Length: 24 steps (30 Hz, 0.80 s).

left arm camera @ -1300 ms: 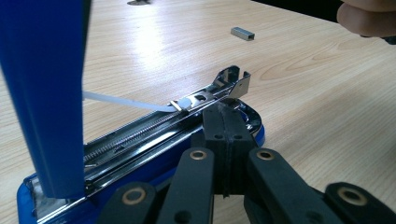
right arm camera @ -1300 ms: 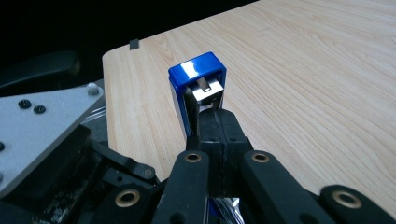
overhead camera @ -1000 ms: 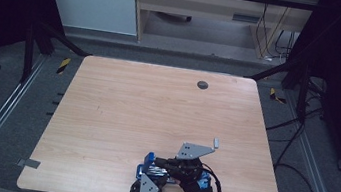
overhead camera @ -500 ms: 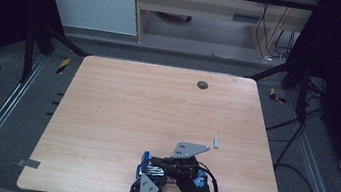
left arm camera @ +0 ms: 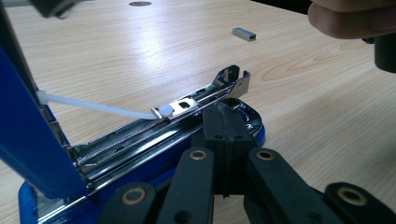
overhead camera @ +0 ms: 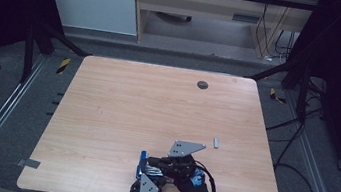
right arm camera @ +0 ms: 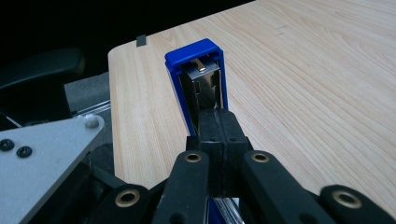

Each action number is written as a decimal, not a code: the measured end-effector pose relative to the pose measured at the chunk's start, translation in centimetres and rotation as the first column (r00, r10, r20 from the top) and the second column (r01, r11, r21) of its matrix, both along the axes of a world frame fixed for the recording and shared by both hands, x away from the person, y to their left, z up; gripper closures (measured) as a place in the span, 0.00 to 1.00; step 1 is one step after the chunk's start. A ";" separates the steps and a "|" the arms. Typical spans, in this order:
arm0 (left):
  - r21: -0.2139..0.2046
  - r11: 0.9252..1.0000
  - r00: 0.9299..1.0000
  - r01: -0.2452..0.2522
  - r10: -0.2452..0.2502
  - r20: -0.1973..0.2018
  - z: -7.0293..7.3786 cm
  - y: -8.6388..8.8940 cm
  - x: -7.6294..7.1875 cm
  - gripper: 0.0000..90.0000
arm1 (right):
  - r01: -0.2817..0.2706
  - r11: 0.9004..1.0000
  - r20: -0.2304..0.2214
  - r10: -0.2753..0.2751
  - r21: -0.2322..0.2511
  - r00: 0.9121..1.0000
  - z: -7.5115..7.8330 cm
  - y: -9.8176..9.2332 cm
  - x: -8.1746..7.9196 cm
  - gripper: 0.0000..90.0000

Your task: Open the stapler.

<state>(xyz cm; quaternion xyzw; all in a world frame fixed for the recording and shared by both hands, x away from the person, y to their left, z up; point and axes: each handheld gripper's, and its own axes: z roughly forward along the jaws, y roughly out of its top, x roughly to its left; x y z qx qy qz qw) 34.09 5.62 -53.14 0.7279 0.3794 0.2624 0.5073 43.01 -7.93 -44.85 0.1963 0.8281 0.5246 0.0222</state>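
High view shows my blue stapler (overhead camera: 141, 162) near the counter's (overhead camera: 122, 104) front edge. My left tool (left arm camera: 225, 122), jaws together, steadies its base; my right tool (right arm camera: 218, 122), also shut, props the lid open, probably so the staple strip (overhead camera: 216, 143) lying nearby can be loaded.

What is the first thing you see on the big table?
A blue stapler flipped open at the near edge of the wooden table, its shiny metal track bare. The left gripper and right gripper, both shut, press against it. A small strip of staples lies just beyond on the right.
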 end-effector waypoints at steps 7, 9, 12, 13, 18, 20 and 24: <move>-0.003 1.000 1.000 0.001 -0.001 -0.001 0.0 0.1 0.0 1.00 | -0.021 1.000 -0.002 0.021 -0.001 1.000 0.0 0.8 0.3 1.00; -0.004 1.000 1.000 0.000 0.000 0.000 0.0 0.0 0.0 1.00 | -0.023 1.000 -0.005 0.023 0.000 1.000 0.0 0.8 0.3 1.00; -0.005 1.000 1.000 -0.002 0.002 0.000 0.0 0.0 0.0 1.00 | -0.025 1.000 -0.013 0.025 0.004 1.000 0.0 0.8 0.4 1.00; -0.005 1.000 1.000 -0.001 0.001 -0.001 0.0 0.0 0.0 1.00 | -0.026 1.000 -0.017 0.026 0.004 1.000 0.0 0.8 0.4 1.00; -0.005 1.000 1.000 -0.001 0.001 -0.001 0.0 0.0 0.0 1.00 | -0.032 0.999 -0.014 0.032 0.003 0.999 0.0 1.1 0.4 1.00; -0.006 1.000 1.000 -0.001 0.001 -0.001 0.0 0.1 0.0 1.00 | -0.036 0.999 -0.014 0.036 0.001 0.999 0.0 1.3 0.5 1.00; -0.004 1.000 1.000 -0.003 0.003 0.002 -0.1 0.1 0.0 1.00 | -0.042 0.999 -0.017 0.042 0.000 0.999 0.0 1.6 0.6 1.00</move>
